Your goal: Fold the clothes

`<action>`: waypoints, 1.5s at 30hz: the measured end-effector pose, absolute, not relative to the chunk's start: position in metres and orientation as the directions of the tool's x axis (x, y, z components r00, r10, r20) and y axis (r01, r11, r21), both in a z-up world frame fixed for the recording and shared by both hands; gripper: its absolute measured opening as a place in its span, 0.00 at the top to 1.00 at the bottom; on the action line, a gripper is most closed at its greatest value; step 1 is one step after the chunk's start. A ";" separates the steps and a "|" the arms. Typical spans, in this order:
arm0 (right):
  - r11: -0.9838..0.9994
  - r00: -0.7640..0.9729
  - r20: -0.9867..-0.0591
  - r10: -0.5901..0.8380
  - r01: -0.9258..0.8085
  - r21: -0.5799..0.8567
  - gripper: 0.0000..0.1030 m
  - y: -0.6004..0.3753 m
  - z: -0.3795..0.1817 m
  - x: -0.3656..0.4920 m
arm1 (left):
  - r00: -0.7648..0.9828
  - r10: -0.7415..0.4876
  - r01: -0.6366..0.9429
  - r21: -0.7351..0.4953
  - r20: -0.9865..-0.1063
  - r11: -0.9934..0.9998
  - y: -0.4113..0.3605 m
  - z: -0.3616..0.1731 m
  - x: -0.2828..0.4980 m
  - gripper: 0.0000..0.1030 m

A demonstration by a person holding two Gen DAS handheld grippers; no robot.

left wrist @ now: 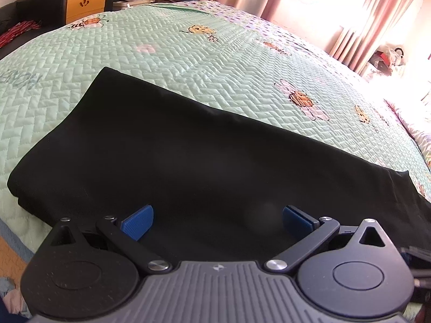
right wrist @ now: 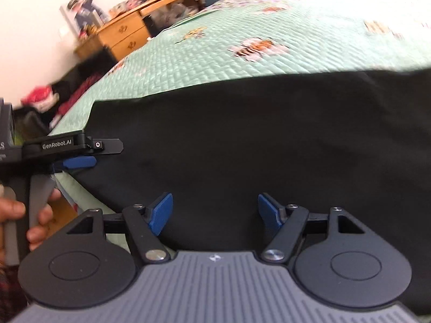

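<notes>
Black garment (left wrist: 188,156) lies flat in a long band across a mint quilted bedspread (left wrist: 167,53), near the bed's front edge. Left gripper (left wrist: 218,222) and right gripper (right wrist: 215,211) both hover over its near hem, jaws spread, pinching nothing. Judging by the tidy shape, a first fold looks done; the next move calls for closing on the hem or an end and carrying it across. "GenRobot.AI" reads on the left gripper's finger in the right wrist view; the quilt bears reversed lettering, seemingly "HONEY" (left wrist: 20,79).
</notes>
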State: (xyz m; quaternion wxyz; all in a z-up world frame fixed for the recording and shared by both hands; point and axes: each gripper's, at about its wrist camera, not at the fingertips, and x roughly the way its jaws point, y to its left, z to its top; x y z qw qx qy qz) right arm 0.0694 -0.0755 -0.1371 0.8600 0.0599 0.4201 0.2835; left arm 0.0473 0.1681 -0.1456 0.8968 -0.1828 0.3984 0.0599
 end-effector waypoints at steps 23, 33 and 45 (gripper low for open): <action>0.818 0.546 -0.656 0.521 -0.540 0.199 0.55 0.078 -0.122 0.174 | 0.704 -0.104 -0.177 -0.316 -0.702 0.932 0.180 -0.153 0.041 0.01; 0.774 0.446 -0.670 0.594 -0.545 0.324 0.57 0.083 -0.132 0.168 | 0.808 -0.094 -0.262 -0.497 -0.582 0.828 0.194 -0.145 0.001 0.01; 0.804 0.493 -0.641 0.588 -0.445 0.395 0.55 -0.026 -0.120 0.103 | 0.907 0.047 -0.360 -0.714 -0.418 0.600 0.230 -0.179 -0.063 0.01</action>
